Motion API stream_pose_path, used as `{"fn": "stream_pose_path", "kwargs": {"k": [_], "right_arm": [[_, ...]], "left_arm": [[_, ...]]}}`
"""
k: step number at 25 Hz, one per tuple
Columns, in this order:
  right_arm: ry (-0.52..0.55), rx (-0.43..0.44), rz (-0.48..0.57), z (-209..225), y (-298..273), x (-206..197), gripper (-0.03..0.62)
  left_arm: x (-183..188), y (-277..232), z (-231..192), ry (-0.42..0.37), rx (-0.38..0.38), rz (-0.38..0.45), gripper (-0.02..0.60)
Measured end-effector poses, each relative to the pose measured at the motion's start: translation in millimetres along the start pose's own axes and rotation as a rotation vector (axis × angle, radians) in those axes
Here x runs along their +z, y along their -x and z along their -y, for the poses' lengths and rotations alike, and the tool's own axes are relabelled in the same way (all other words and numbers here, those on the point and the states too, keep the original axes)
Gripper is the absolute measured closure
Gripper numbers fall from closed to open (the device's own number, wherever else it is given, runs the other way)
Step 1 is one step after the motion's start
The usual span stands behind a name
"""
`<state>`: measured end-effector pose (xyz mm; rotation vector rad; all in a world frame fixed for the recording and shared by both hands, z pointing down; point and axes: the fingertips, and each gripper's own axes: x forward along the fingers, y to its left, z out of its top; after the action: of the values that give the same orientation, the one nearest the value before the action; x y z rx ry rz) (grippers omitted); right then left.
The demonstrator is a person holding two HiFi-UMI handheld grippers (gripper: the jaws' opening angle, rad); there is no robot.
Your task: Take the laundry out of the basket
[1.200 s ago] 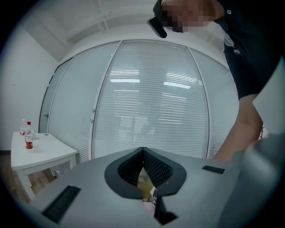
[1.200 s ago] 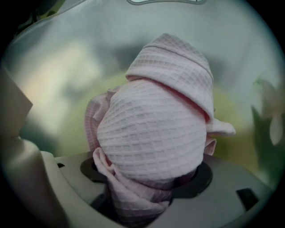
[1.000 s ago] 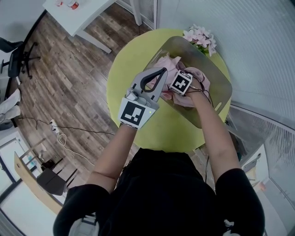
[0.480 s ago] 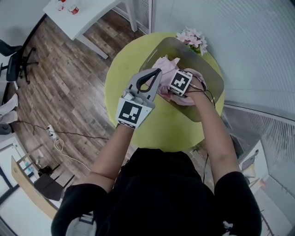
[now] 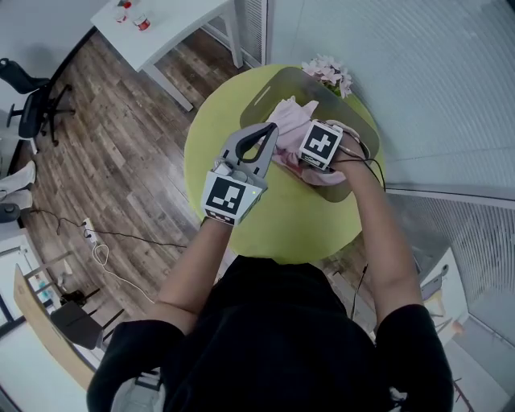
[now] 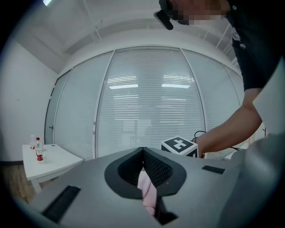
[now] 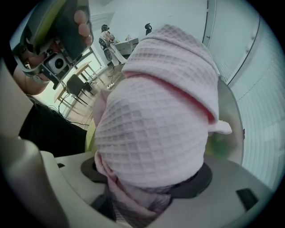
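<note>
A pink waffle-weave cloth lies bunched in a translucent grey basket on a round yellow-green table. My left gripper reaches over the basket's near-left side. Its jaws are shut, with a fold of the pink cloth pinched between them. My right gripper, with its marker cube on top, sits low in the basket. Its jaws stand wide around a thick bundle of the cloth, which fills the right gripper view and hides the fingertips.
Pink flowers stand at the table's far edge behind the basket. A white side table with small bottles stands on the wood floor at far left. An office chair and a cable are on the floor at left. Window blinds run along the right.
Both grippers keep their hold on the pink cloth. The head view has shifted, so table and basket sit slightly higher and more to the left in the frame.
</note>
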<state>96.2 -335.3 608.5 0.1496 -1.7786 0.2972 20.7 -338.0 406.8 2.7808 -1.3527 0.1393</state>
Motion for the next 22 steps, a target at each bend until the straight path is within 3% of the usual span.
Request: {"fn": "stream_pose_path", "kwargs": {"k": [10,22], "right_arm": [[0.060,-0.036,0.002,-24.3,55.6,-10.8,0.195],[0.107,-0.089,0.003,-46.0,114.9,-9.7,0.195]], "left_arm": [[29.2,25.0,38.6,-0.067,0.034,0.019,0.578],[64.8,48.6,66.4,-0.095,0.073,0.058,0.578]]}}
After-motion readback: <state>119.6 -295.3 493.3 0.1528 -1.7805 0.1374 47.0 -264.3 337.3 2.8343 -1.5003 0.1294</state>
